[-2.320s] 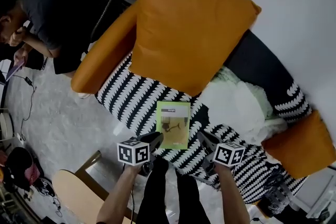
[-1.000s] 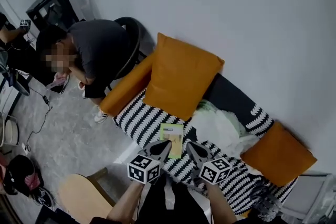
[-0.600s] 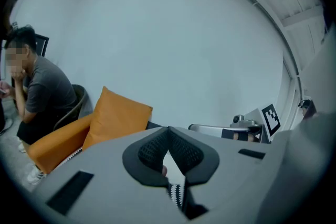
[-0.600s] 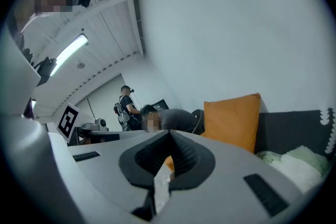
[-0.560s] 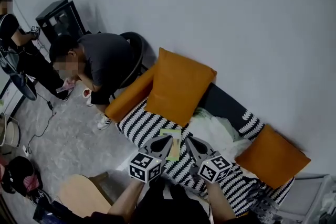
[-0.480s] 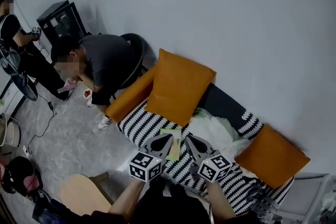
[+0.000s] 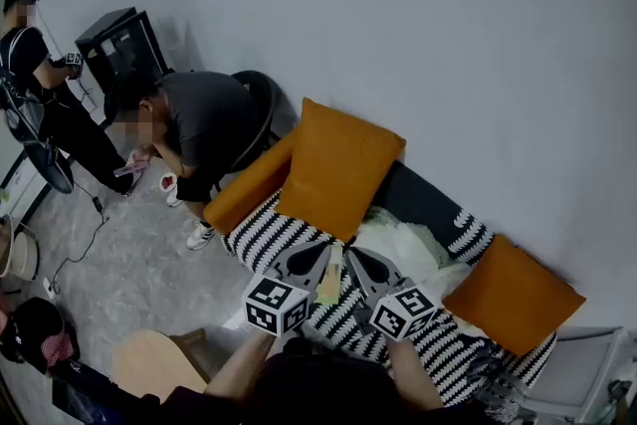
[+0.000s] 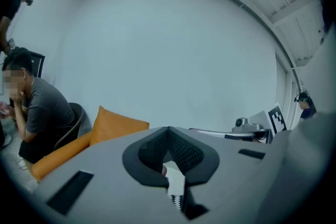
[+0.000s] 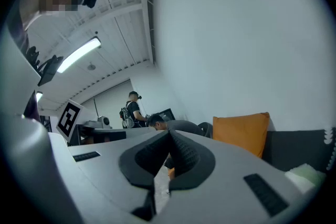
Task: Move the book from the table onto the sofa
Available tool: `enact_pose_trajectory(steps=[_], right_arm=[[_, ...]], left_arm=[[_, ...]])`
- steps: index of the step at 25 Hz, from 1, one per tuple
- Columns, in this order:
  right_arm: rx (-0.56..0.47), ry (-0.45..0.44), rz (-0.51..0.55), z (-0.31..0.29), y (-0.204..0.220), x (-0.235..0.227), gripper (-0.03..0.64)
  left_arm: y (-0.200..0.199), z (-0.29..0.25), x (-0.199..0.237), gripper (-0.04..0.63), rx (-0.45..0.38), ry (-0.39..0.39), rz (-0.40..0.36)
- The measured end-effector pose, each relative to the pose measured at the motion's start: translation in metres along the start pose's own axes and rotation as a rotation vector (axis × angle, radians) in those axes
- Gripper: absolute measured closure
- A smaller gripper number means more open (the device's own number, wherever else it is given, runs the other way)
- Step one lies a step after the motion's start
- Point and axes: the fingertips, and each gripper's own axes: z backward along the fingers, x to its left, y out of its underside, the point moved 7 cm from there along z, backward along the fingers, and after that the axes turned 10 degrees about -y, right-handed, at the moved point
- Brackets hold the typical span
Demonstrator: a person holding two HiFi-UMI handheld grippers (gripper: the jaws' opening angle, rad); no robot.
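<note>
The green book (image 7: 329, 280) lies on the black-and-white striped sofa (image 7: 269, 239), below the big orange pillow (image 7: 338, 164). Only a narrow strip of it shows in the head view, between my two grippers. The left gripper (image 7: 325, 248) and right gripper (image 7: 348, 253) hang side by side above the seat, both shut and holding nothing. In the left gripper view the shut left gripper (image 8: 168, 128) faces the bare wall, with the orange pillow (image 8: 113, 126) low at the left. The shut right gripper (image 9: 169, 134) in the right gripper view has the pillow (image 9: 241, 131) to its right.
A seated person (image 7: 194, 129) leans forward on a black chair at the sofa's left end. Another person (image 7: 30, 45) stands by a black cabinet (image 7: 119, 45). A pale cloth heap (image 7: 413, 244) and a second orange cushion (image 7: 513, 294) lie on the sofa's right. A round wooden table (image 7: 159, 368) sits at the lower left.
Both grippers have risen, still shut, and the view has drawn back from the sofa. The book stays on the seat and is now mostly hidden behind the grippers.
</note>
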Motion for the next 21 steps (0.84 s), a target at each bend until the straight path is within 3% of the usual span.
enact_pose_trajectory(steps=[21], right_arm=[[-0.011,-0.002,0.005,-0.003,-0.007,-0.011,0.595]], left_arm=[[-0.002,-0.006,0.004,0.581,-0.015,-0.005,0.001]])
